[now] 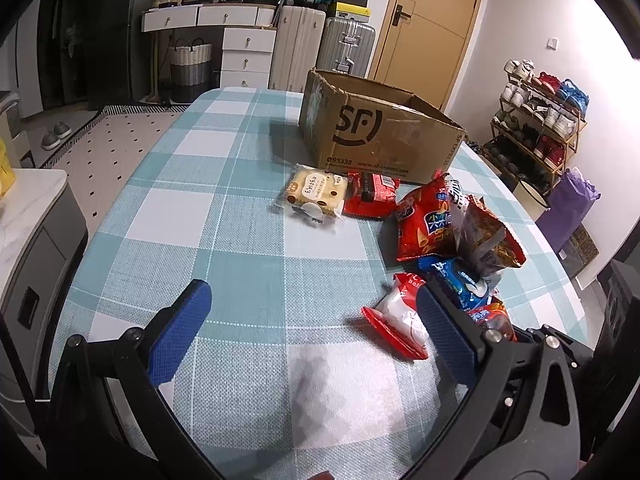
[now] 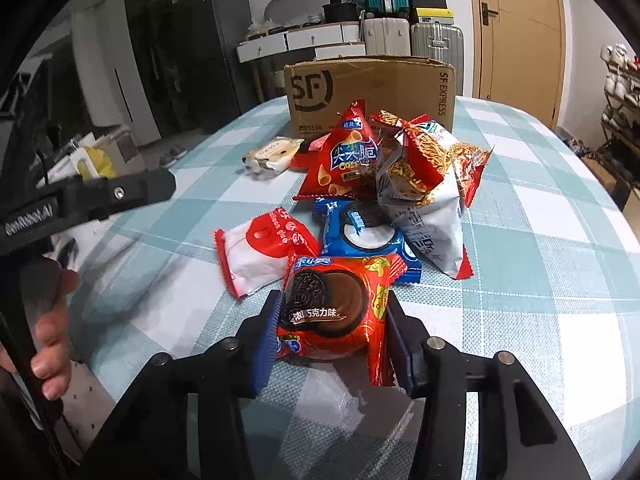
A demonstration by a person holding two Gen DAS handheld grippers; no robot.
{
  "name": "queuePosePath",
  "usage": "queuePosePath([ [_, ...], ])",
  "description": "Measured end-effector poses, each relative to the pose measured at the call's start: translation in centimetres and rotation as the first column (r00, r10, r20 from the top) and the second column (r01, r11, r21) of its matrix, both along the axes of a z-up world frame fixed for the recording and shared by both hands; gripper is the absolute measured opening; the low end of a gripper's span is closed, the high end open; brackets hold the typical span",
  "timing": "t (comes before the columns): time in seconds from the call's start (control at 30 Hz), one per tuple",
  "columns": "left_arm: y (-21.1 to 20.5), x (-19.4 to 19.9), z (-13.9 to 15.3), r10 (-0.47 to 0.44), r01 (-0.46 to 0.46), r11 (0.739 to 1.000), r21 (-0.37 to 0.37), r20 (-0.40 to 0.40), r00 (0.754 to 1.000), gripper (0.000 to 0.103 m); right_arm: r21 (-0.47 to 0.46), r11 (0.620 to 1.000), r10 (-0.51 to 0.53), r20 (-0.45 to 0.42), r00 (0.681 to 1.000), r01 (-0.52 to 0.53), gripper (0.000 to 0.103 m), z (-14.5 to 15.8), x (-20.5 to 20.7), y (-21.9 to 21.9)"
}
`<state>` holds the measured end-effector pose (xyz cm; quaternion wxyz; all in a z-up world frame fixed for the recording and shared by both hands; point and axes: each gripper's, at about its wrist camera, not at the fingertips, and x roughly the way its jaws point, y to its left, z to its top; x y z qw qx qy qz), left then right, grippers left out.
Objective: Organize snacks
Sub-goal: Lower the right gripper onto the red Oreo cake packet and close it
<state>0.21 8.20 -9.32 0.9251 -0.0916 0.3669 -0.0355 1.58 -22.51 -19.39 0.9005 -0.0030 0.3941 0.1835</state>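
Observation:
My right gripper [image 2: 334,304] is shut on a red chocolate Oreo pack [image 2: 332,308], with its blue pads pressing both sides just above the checked tablecloth [image 2: 540,280]. Behind the pack lie a blue Oreo pack [image 2: 360,232], a red-and-white packet [image 2: 260,252], a red chips bag [image 2: 344,160] and a noodle snack bag [image 2: 424,184]. An open SF cardboard box [image 1: 380,132] stands at the far side, with a cream cake pack [image 1: 318,194] and a flat red pack [image 1: 370,196] in front of it. My left gripper [image 1: 312,296] hangs open over bare cloth, left of the pile.
A shoe rack [image 1: 540,120] and a purple bag [image 1: 568,204] stand beyond the table's right edge. A grey cabinet [image 1: 32,240] sits close to the left edge. Suitcases [image 1: 320,48] and drawers line the back wall. A person's hand [image 2: 52,340] grips the left tool.

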Motion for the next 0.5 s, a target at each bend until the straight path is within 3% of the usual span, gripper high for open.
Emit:
queuePosePath([
  [0.5,-1.0,-0.1,-0.1,-0.012,0.012,1.0,0.023,-0.019,1.0,0.102,0.071,0.998,0.001,0.041,0.999,-0.004,0.048,1.5,-1.1,-1.6],
])
